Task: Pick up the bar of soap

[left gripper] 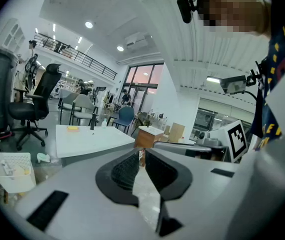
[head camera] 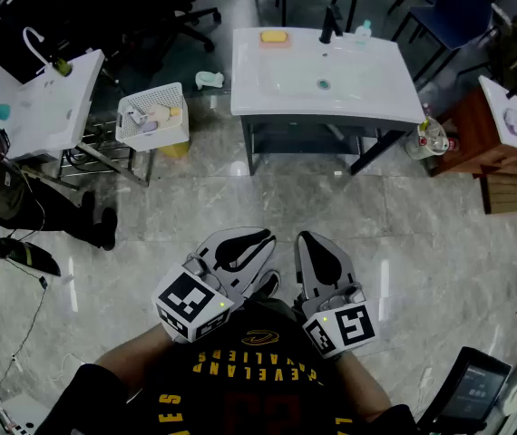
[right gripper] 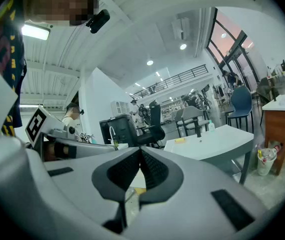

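Close against the person's chest, the left hand-held gripper (head camera: 257, 239) and the right hand-held gripper (head camera: 308, 239) point forward side by side. The left one's jaws are closed to a sliver and the right one's meet tip to tip, with nothing between either pair. Across the floor, well apart from both, stands the white tabletop (head camera: 376, 89) with its black tap (head camera: 329, 27). Just left of the tap, near the back edge, lies the yellow bar of soap (head camera: 274, 36). It looks small, light and stiff, probably slick if wet. Pinching squarely across its long sides seems safest.
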### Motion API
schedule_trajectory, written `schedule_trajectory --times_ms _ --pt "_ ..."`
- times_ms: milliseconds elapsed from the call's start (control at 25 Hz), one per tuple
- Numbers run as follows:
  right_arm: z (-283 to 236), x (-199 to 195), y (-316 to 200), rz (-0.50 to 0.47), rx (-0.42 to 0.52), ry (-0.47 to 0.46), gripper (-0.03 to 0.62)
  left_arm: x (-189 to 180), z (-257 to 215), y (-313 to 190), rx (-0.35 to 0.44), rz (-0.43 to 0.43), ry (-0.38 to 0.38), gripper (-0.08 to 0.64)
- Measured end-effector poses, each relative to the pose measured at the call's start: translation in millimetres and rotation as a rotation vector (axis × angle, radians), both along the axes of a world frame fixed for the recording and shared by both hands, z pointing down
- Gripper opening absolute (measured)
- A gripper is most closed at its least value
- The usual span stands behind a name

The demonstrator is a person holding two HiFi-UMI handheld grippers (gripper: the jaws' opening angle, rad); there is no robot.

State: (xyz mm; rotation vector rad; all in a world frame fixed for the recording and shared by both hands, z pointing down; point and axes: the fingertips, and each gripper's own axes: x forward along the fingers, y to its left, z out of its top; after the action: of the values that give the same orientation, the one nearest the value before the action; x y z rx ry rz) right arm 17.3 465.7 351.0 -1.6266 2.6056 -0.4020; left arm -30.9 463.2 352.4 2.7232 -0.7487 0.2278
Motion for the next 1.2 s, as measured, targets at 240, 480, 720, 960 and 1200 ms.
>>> schedule_trajectory --times_ms 240,480,720,960,1200 --pt "-11 1 25 -0.003 0.008 0.014 0.017 0 -12 24 0.026 0.001 0.004 0.046" --pt "-21 2 28 -0.015 0.044 0.020 0.017 -5 -20 28 0.056 -0.026 0.011 0.046" --pt "-28 -14 22 -0.045 0.084 0.050 0.018 -16 -24 24 0.101 -0.012 0.021 0.037" --pt "-32 -23 -6 -0.036 0.084 0.068 0.017 -20 -32 1 0.166 0.048 0.035 0.012" --pt "-41 -49 -49 -0.030 0.121 0.072 0.015 -41 -37 -42 0.194 0.086 0.058 0.012"
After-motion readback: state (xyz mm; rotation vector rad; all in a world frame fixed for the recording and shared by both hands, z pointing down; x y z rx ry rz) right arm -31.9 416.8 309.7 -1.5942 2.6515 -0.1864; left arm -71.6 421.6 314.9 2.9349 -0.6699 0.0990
